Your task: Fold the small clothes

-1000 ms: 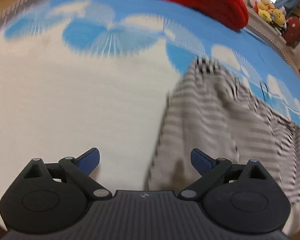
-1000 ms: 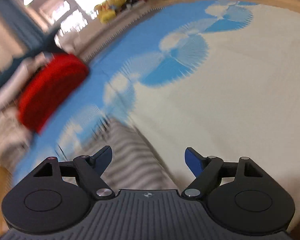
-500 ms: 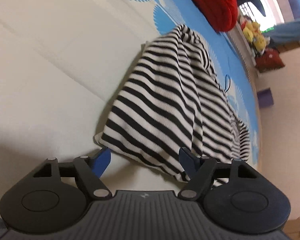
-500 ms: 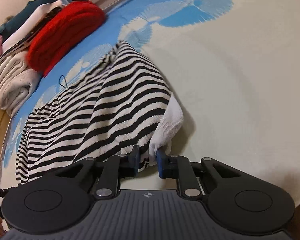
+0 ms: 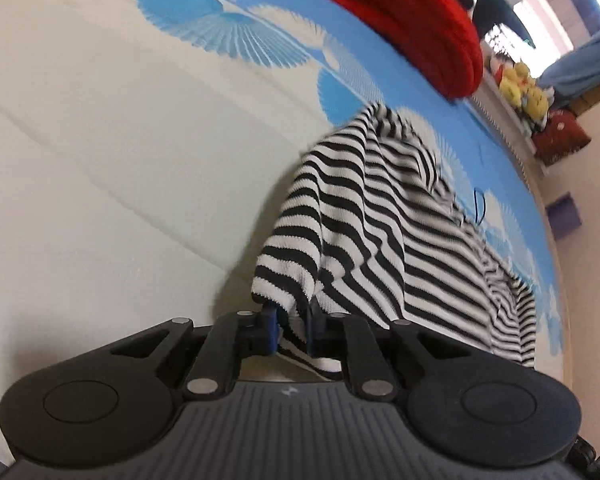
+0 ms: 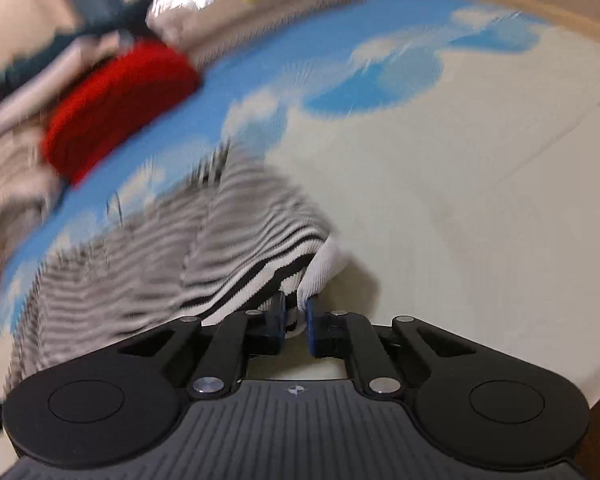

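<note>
A black-and-white striped knit garment (image 5: 400,224) lies on the bed, its near end lifted. My left gripper (image 5: 291,330) is shut on the garment's near striped edge, which hangs from the jaws. In the right wrist view the same garment (image 6: 236,240) is motion-blurred. My right gripper (image 6: 296,322) is shut on its white-cuffed corner and holds it just above the bed.
The bed cover (image 5: 120,160) is cream with blue fan patterns. A folded red knit (image 5: 412,20) lies at the far side, also seen in the right wrist view (image 6: 112,108). Folded beige and white clothes (image 6: 8,176) sit beside it. Plush toys (image 5: 524,92) stand on a shelf.
Both grippers were open a second ago. The right one closed on the cuff first, then the left one closed on the striped edge. Both now lift the garment's near end.
</note>
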A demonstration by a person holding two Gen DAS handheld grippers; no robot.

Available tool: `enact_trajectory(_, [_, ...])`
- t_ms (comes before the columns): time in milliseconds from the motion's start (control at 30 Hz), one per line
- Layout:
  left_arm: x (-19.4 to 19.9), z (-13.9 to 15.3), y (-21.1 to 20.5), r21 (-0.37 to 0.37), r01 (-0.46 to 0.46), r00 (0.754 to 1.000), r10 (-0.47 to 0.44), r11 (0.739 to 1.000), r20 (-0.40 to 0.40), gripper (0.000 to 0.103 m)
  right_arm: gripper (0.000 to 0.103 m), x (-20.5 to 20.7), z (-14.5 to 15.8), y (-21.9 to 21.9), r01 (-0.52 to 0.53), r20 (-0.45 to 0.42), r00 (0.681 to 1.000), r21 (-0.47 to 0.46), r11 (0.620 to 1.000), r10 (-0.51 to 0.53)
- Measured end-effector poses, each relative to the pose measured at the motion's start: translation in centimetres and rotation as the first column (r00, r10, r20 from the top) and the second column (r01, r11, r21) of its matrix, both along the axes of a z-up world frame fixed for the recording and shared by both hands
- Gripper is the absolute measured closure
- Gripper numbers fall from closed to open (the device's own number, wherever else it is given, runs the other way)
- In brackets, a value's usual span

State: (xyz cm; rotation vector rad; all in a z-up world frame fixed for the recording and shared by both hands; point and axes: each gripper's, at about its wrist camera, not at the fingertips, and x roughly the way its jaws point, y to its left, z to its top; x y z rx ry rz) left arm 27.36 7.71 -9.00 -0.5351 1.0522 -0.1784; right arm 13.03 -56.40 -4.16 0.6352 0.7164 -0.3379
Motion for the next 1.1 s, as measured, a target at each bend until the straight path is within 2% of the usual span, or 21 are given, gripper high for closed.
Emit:
enact_trajectory(67, [0.1,-0.5,0.3,0.004,0.022,1.000,-0.022,1.000,-0.018,0.089,0.094,0.8,-1.1,-0.5,-0.009,-0.064,0.998,0.015,1.000,0.010])
enact_trajectory(133, [0.0,-0.9,-0.3,0.044,0.053,0.998,-0.052,0.998,-0.021,0.089,0.094,1.7,-2.2,-0.2,-0.046,-0.132,0.990,-0.009,0.999,0.045])
enact_trajectory(200, [0.2,-1.0,-0.3,0.055,0.070,0.997,-0.069,0.996,-0.017,0.085,0.092,1.9,-2.6,-0.5,-0.019,-0.143,0.990,0.019,1.000,0.022])
enact_trajectory(233, [0.1,-1.1,0.1,0.050,0.074,0.997,-0.073,0.996,-0.020,0.075,0.090,1.7,-2.6,-0.8,0.002,-0.149,0.989,0.032,1.000,0.003])
enact_trajectory(267, [-0.1,-1.2,0.5,0.060,0.070,0.997,-0.068,0.996,-0.027,0.067,0.081,1.5,-2.6,-1.0,0.020,-0.162,0.987,0.025,1.000,-0.016])
enact_trajectory(300, [0.1,-1.2,0.9,0.080,0.043,0.999,-0.041,0.996,-0.031,0.046,0.068,1.3,-2.3,-1.1,0.054,-0.188,0.981,-0.015,0.998,-0.056])
enact_trajectory(333, [0.1,-0.9,1.4,0.113,0.005,1.000,-0.003,0.994,-0.018,0.035,0.063,0.8,-1.9,-1.1,0.087,-0.202,0.974,-0.078,0.993,-0.102])
enact_trajectory(367, [-0.2,-0.4,1.8,0.157,-0.034,0.999,0.033,0.987,0.008,0.033,0.056,0.3,-1.3,-1.1,0.108,-0.181,0.975,-0.119,0.987,-0.128])
enact_trajectory(433, [-0.6,0.8,2.5,0.216,-0.078,0.996,0.065,0.973,0.068,0.032,0.056,-0.7,0.4,-0.9,0.140,-0.063,0.986,-0.174,0.975,-0.153])
enact_trajectory(500, [-0.6,1.7,2.8,0.192,-0.095,0.990,0.072,0.977,0.121,0.032,0.058,-0.4,1.8,0.0,0.086,0.050,0.996,-0.201,0.976,-0.078])
enact_trajectory(533, [-0.5,2.2,2.5,0.161,-0.082,0.988,0.059,0.984,0.143,0.032,0.058,0.2,2.0,0.6,0.032,0.077,0.997,-0.202,0.979,-0.017])
enact_trajectory(600, [-0.3,2.8,1.3,0.117,-0.043,0.983,0.020,0.992,0.185,0.029,0.060,2.1,1.9,2.4,-0.087,0.072,0.992,-0.208,0.974,0.104])
enact_trajectory(667, [-0.2,3.1,-0.6,0.140,0.006,0.977,-0.036,0.990,0.211,0.022,0.060,4.5,1.2,4.5,-0.189,0.004,0.981,-0.246,0.951,0.196])
enact_trajectory(733, [0.5,2.4,-2.9,0.250,0.034,0.979,-0.083,0.968,0.188,0.013,0.062,6.8,-0.4,5.8,-0.254,-0.125,0.966,-0.276,0.927,0.228])
enact_trajectory(800, [2.2,0.0,-5.0,0.391,0.070,0.994,-0.097,0.918,0.049,0.011,0.061,8.6,-2.7,5.7,-0.272,-0.296,0.936,-0.271,0.924,0.189])
enact_trajectory(833, [2.8,-1.4,-5.4,0.416,0.082,0.997,-0.081,0.906,-0.022,0.007,0.061,9.1,-3.1,5.7,-0.272,-0.339,0.925,-0.270,0.924,0.173])
enact_trajectory(867, [3.2,-2.2,-5.3,0.403,0.059,0.997,-0.037,0.914,-0.061,0.005,0.060,9.3,-3.0,5.6,-0.262,-0.330,0.929,-0.272,0.926,0.167])
enact_trajectory(933, [3.1,-1.8,-4.9,0.387,0.014,0.998,0.009,0.922,-0.057,0.002,0.058,9.0,-1.7,5.0,-0.210,-0.247,0.959,-0.278,0.937,0.142])
enact_trajectory(1033, [2.7,-0.2,-4.7,0.413,-0.035,0.999,0.030,0.910,0.018,0.001,0.050,7.5,0.2,4.1,-0.115,-0.100,0.991,-0.253,0.961,0.093])
enact_trajectory(1100, [2.2,0.6,-4.7,0.442,-0.076,0.996,0.045,0.894,0.080,0.001,0.046,6.1,1.0,3.2,-0.076,-0.048,0.997,-0.224,0.972,0.067])
